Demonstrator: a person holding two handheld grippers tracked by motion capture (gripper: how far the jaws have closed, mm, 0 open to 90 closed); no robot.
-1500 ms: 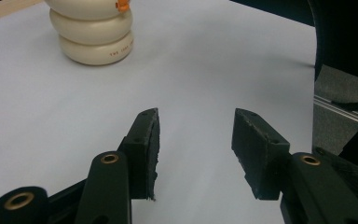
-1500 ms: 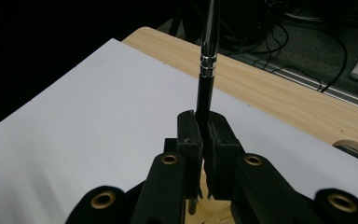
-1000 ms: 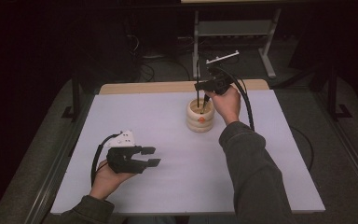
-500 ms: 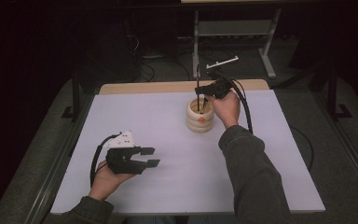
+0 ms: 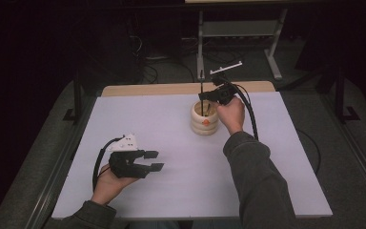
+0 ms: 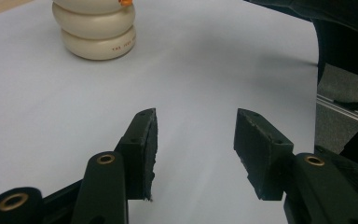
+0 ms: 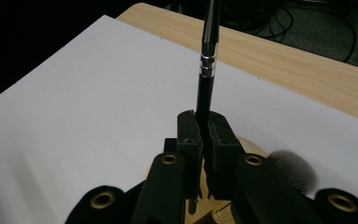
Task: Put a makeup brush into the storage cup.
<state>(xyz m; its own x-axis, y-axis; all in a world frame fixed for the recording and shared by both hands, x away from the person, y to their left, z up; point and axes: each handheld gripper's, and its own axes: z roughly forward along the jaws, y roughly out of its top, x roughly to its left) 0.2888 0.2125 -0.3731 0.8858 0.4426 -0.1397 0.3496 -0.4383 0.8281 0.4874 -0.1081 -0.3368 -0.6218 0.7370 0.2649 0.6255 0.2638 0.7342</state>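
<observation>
Over the cream pot [image 5: 204, 119] at the far side, the right gripper [image 5: 205, 96] clamps an upright black brush handle [image 7: 207, 70], while the left gripper [image 5: 154, 160] rests half open and empty

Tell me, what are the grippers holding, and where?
The right gripper clamps a black brush low on its handle. The left gripper holds nothing.

The high view hangs above my side, looking forward and down across the whole white tabletop [image 5: 181, 191]. The camera on my left hand-held gripper [image 6: 193, 144] skims low over that tabletop toward the cream ribbed pot [image 6: 95, 28], which the high view shares [image 5: 204, 119]. My right hand-held gripper [image 7: 204, 140] camera looks closely along its jaws, down at the far wooden edge [image 7: 279, 60].
</observation>
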